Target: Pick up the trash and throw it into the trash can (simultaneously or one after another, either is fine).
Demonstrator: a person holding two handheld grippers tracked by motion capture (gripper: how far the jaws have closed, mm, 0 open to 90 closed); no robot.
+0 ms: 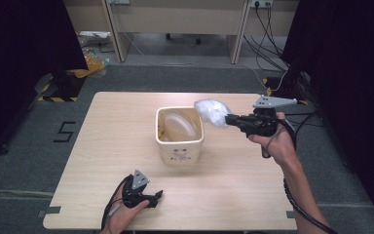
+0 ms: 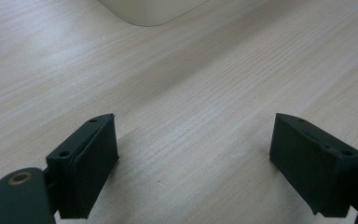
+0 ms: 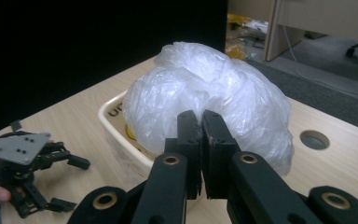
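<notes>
Pinching, right gripper [image 3: 201,122]: jaws pressed together on crumpled clear plastic bag [image 3: 205,95], held above cream bin [image 1: 179,146].
Left gripper [image 2: 193,156]: jaws spread wide, holding nothing, over table [image 2: 205,93].

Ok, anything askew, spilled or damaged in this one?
Nothing stands out. The cream bin stands upright on the table, the right gripper is pinching a crumpled clear plastic bag beside the bin's rim, and the left gripper rests open.

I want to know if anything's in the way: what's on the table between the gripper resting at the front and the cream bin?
Nothing. In the high view, only bare table lies between the left gripper and the bin. The left gripper view shows bare wood too.
</notes>
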